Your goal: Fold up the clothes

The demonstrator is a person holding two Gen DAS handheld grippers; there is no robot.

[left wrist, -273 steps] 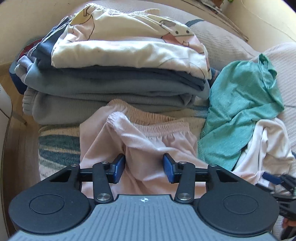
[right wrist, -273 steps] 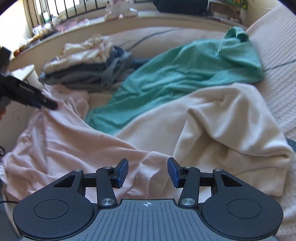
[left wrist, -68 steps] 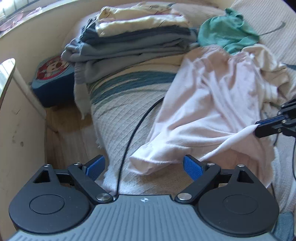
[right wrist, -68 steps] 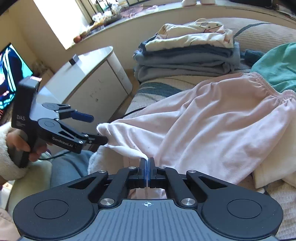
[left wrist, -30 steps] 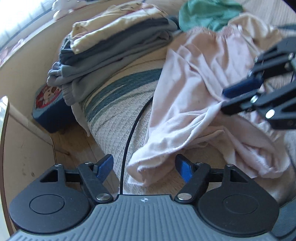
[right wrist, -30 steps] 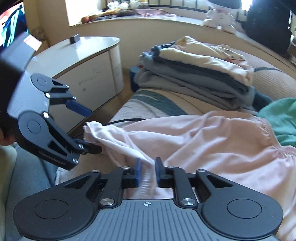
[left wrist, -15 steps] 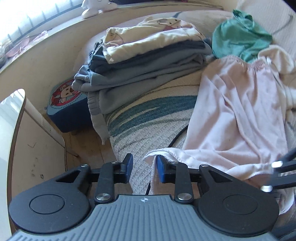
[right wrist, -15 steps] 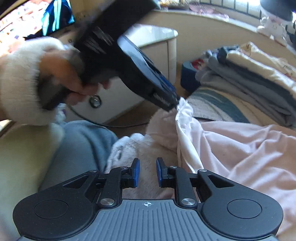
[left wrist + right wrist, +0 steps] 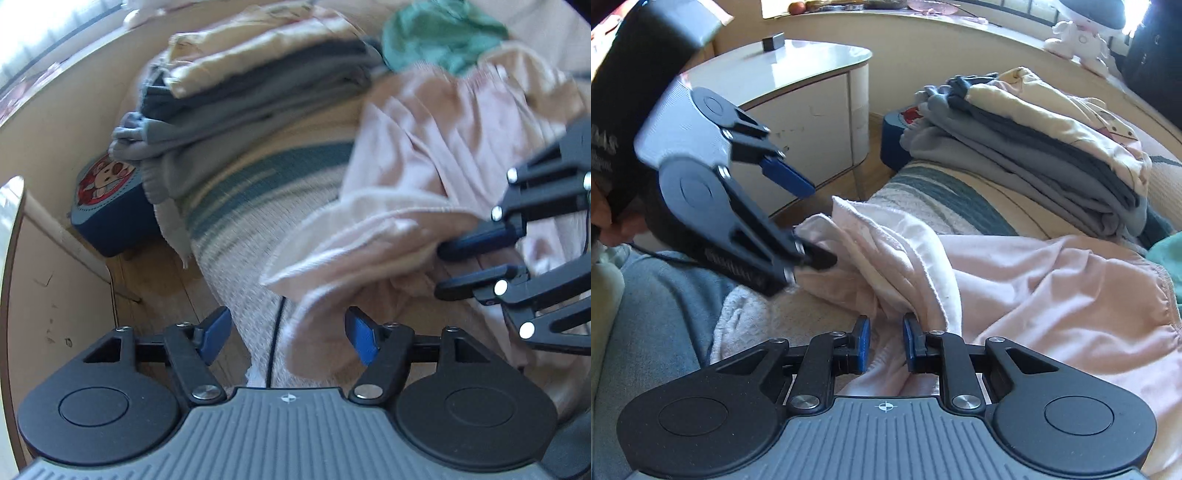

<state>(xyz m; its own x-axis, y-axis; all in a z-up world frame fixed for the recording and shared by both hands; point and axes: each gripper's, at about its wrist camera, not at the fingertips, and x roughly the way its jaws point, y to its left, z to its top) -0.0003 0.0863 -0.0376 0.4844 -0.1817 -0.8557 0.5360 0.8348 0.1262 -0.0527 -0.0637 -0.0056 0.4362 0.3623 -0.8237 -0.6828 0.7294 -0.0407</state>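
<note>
My left gripper [image 9: 288, 334] tilted down, jaws just reopened wide astride the crumpled pale pink cotton garment [image 9: 1052, 295], my right gripper [image 9: 885, 341] beside it, jaws narrow around a fold

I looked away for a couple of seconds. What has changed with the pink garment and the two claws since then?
The left claw pinched the hem of the pink garment, and its jaws have just been opening again; cloth lies between them, unpressed. The right claw, earlier clamped on the hem, now stands slightly open around bunched cloth. The folded stack and green garment stayed put.
</note>
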